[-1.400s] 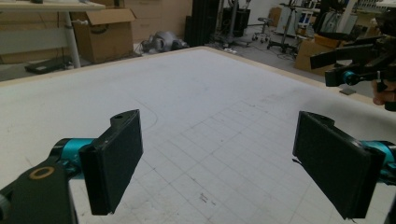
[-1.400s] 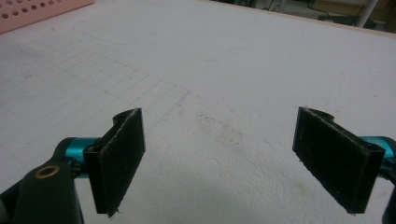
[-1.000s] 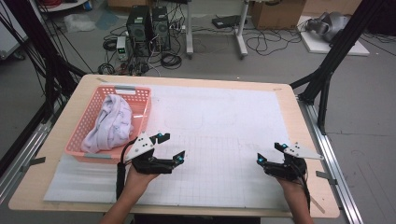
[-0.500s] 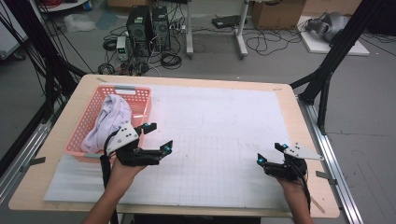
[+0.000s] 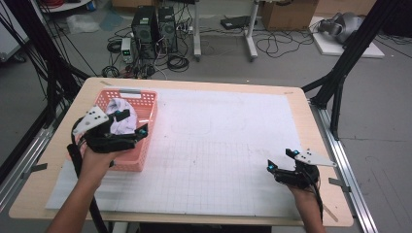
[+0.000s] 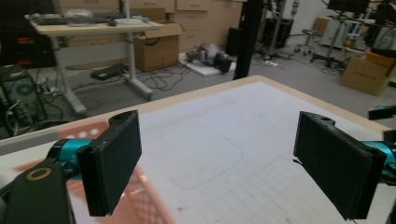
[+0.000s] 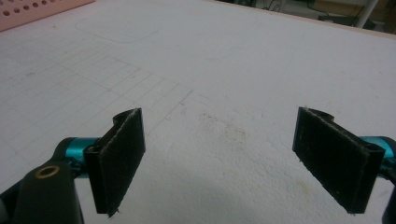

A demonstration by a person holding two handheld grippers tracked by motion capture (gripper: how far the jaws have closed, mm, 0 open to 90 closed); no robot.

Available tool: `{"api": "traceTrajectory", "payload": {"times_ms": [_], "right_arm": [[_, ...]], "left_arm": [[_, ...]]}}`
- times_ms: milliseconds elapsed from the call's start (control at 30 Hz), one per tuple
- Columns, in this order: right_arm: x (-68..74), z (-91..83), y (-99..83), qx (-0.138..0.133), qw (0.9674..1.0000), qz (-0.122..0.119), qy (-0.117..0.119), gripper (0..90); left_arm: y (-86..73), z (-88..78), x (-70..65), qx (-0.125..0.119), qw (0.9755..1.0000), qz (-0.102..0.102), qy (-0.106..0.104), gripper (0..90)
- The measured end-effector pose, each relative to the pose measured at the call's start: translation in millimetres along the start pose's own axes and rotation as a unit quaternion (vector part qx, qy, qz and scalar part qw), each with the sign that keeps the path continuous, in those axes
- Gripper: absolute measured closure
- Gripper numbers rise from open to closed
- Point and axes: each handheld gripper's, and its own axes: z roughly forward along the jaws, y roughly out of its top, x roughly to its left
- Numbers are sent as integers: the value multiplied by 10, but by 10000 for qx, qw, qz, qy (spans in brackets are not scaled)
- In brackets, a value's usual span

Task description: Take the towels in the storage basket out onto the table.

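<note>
Cables, computer towers (image 5: 156, 25) and cardboard boxes are crowding the floor behind our table (image 5: 311, 204), and a white gridded mat (image 5: 218, 160) is covering most of its wooden top. We are working at the pink basket (image 5: 145, 127), which is sitting on the mat's left edge with a white cloth (image 5: 121, 119) bundled inside it.

We are holding the left gripper (image 5: 130, 124) over the basket, its jaws spread wide with nothing between them. In the high view the cloth is lying right at its fingertips, bulging up between and just beyond them; whether a finger is already touching the fabric we cannot tell. We judge the wide spread is there to take in a thick fold of soft cloth. In the left gripper view the basket's rim (image 6: 140, 186) is passing under the left-hand finger (image 6: 112, 163), while bare mat is stretching ahead of both pads.

We are resting the right gripper (image 5: 281, 160) low over the mat, well away from the basket, jaws equally wide and empty. In its own view both pads (image 7: 122, 154) are framing plain, faintly stained mat (image 7: 224, 126), with a strip of the basket (image 7: 37, 11) far beyond the fingertips. It is probably waiting there to receive or spread the cloth.

We are finding no brand, label or legible writing anywhere; the mat is carrying a printed grid and a faint rounded outline (image 5: 190, 116).
</note>
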Motion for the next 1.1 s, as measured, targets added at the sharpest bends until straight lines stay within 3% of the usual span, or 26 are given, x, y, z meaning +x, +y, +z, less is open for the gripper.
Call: {"api": "traceTrajectory", "payload": {"times_ms": [67, 267, 300, 333, 367, 433, 467, 500, 533, 633, 667, 700, 733, 767, 800, 833, 867, 900, 933, 1000, 1033, 1067, 1100], "right_arm": [[0, 5, -1, 3, 10000, -26, 10, 156], [4, 5, -1, 26, 10000, -20, 1, 156], [1, 5, -1, 17, 10000, -28, 3, 156], [1, 3, -2, 24, 10000, -26, 5, 156], [4, -1, -3, 32, 10000, -2, 2, 155], [-1, 0, -3, 17, 10000, -17, -7, 155], [0, -1, -4, 35, 10000, -8, 0, 155], [-1, -1, -4, 40, 10000, -14, -3, 155], [-7, 2, -4, 25, 10000, -48, -10, 156], [-13, -6, -5, 21, 10000, 0, -21, 156], [-15, -8, -6, 24, 10000, 0, -18, 156], [-18, -10, -8, 19, 10000, 12, -22, 156], [-23, -12, -6, 26, 10000, -2, -30, 156], [-20, -12, -8, 28, 10000, 25, -25, 156], [-22, -11, -7, 16, 10000, 13, -26, 156], [-22, -12, -6, 24, 10000, 6, -33, 156], [-19, -10, -8, 29, 10000, 14, -32, 156], [-19, -10, -8, 29, 10000, 14, -32, 156], [-18, -12, -6, 34, 10000, 28, -22, 156], [-19, -12, -7, 38, 10000, 20, -26, 155], [-21, -13, -7, 43, 10000, 14, -26, 156], [-20, -12, -8, 40, 10000, 21, -24, 156], [-20, -11, -8, 36, 10000, 15, -27, 156]], "left_arm": [[-16, -24, 151, 86, 9997, -133, 183, 156], [-69, -3, 350, 302, 9982, -233, 458, 156], [-103, 27, 434, 468, 9968, -253, 589, 156], [-103, 27, 434, 468, 9968, -253, 589, 156], [-137, 56, 512, 602, 9950, -323, 723, 156], [-152, 72, 548, 660, 9944, -349, 748, 156], [-167, 91, 583, 733, 9936, -358, 785, 156], [-198, 130, 644, 925, 9911, -378, 878, 156], [-198, 130, 644, 925, 9911, -378, 878, 156], [-278, 193, 737, 1263, 9847, -362, 1148, 157], [-278, 193, 737, 1263, 9847, -362, 1148, 158], [-312, 223, 772, 1483, 9798, -339, 1298, 158], [-312, 223, 772, 1483, 9798, -339, 1298, 158], [-342, 246, 807, 1648, 9756, -336, 1414, 159], [-354, 258, 823, 1732, 9732, -345, 1470, 158], [-354, 258, 823, 1732, 9732, -345, 1470, 159], [-364, 278, 850, 1799, 9710, -390, 1526, 161], [-364, 278, 850, 1799, 9710, -390, 1526, 160], [-374, 303, 872, 1955, 9675, -412, 1547, 158], [-384, 331, 892, 2105, 9636, -427, 1591, 157], [-391, 343, 904, 2208, 9598, -437, 1676, 157], [-391, 343, 904, 2208, 9598, -437, 1676, 157], [-404, 361, 920, 2277, 9562, -450, 1786, 157]]}}
